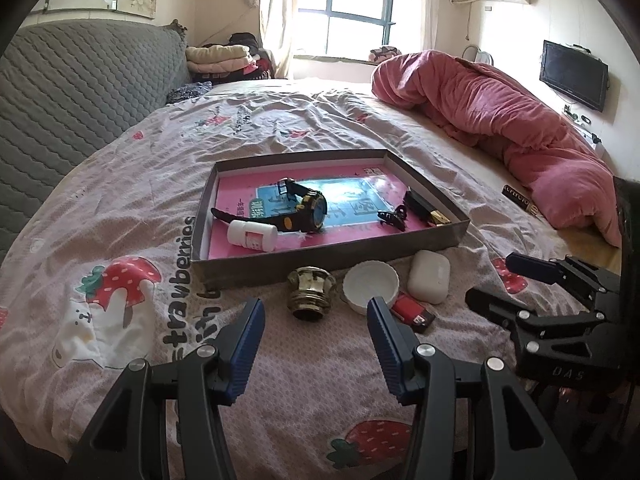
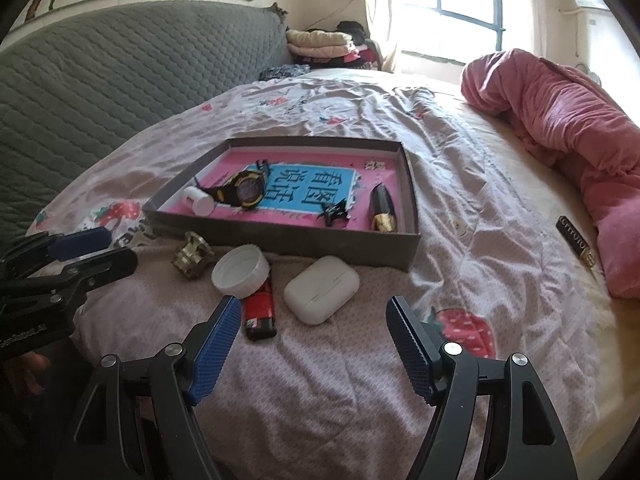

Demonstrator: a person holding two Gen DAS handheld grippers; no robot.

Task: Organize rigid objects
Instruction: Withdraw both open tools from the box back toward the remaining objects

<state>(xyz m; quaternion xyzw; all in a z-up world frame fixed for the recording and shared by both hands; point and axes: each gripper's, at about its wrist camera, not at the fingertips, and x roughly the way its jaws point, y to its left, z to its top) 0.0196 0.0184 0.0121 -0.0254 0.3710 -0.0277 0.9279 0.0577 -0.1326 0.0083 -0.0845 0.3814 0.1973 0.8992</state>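
The shallow grey box (image 1: 424, 242), holding a watch (image 1: 306, 210), white bottle (image 1: 252, 236), black clip (image 1: 392, 216) and lipstick tube (image 1: 426, 208), lay on the bedsheet (image 1: 120, 200) beyond both grippers. Between box and grippers lay a white earbud case (image 2: 322, 290), white lid (image 2: 240, 270), brass fitting (image 2: 192, 254) and red lighter (image 2: 260, 312). The left gripper (image 1: 316, 316) and right gripper (image 2: 314, 314) hung spread apart, empty; another dark tube (image 2: 576, 240) lay beside the pink duvet (image 2: 560, 120), its label unreadable.

Bare bedsheet (image 2: 320, 380) before lighter (image 2: 260, 312)
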